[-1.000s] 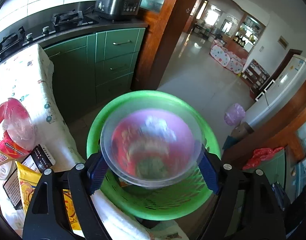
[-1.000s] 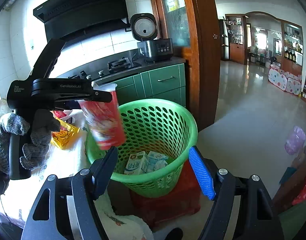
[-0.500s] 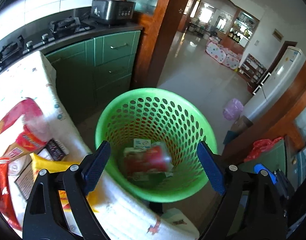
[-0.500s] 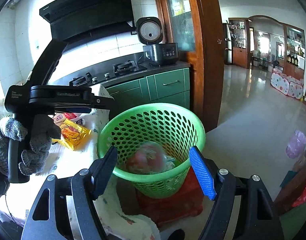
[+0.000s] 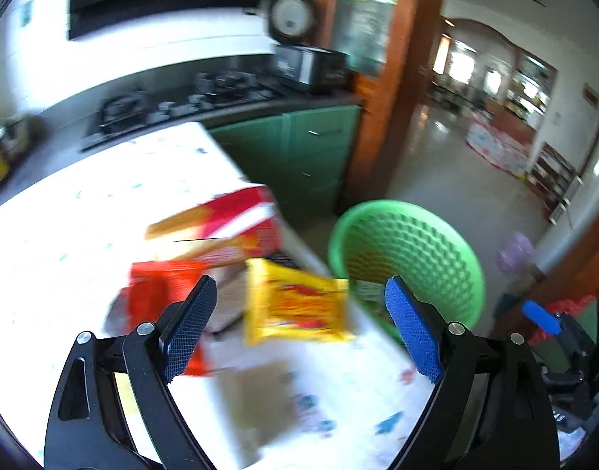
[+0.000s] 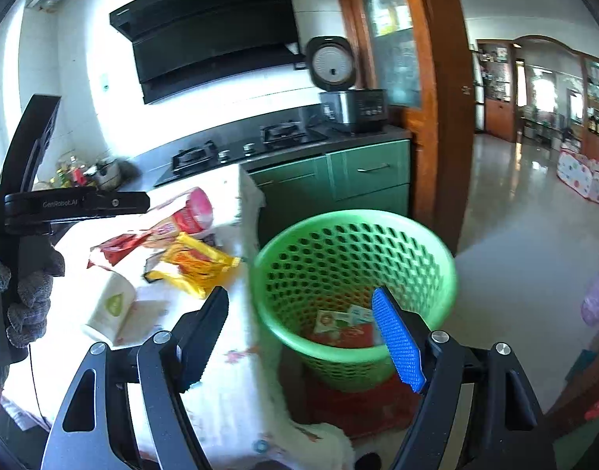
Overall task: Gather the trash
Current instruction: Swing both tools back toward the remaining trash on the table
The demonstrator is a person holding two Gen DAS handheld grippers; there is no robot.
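My left gripper (image 5: 299, 325) is open and empty above the white-clothed table (image 5: 64, 243), over a yellow snack packet (image 5: 295, 305); it also shows at the left of the right wrist view (image 6: 115, 203). A red wrapper (image 5: 158, 293) and a red-and-white cup package (image 5: 236, 231) lie beside the packet. The green basket (image 5: 413, 250) stands off the table's right end. My right gripper (image 6: 303, 337) is open and empty, in front of the basket (image 6: 350, 250), which holds cartons and a red cup (image 6: 346, 333). A white paper cup (image 6: 111, 305) lies on its side on the table.
The basket sits on a red stool (image 6: 362, 407). Green cabinets (image 6: 350, 180), a stove (image 6: 236, 149) and a rice cooker (image 6: 346, 90) stand behind. A wooden door frame (image 6: 436, 98) is to the right, with tiled floor (image 6: 534, 235) beyond.
The cup noodle held by my left gripper dropped into the basket. My left gripper opened and swung left, back over the table's trash. The right gripper shifted slightly left.
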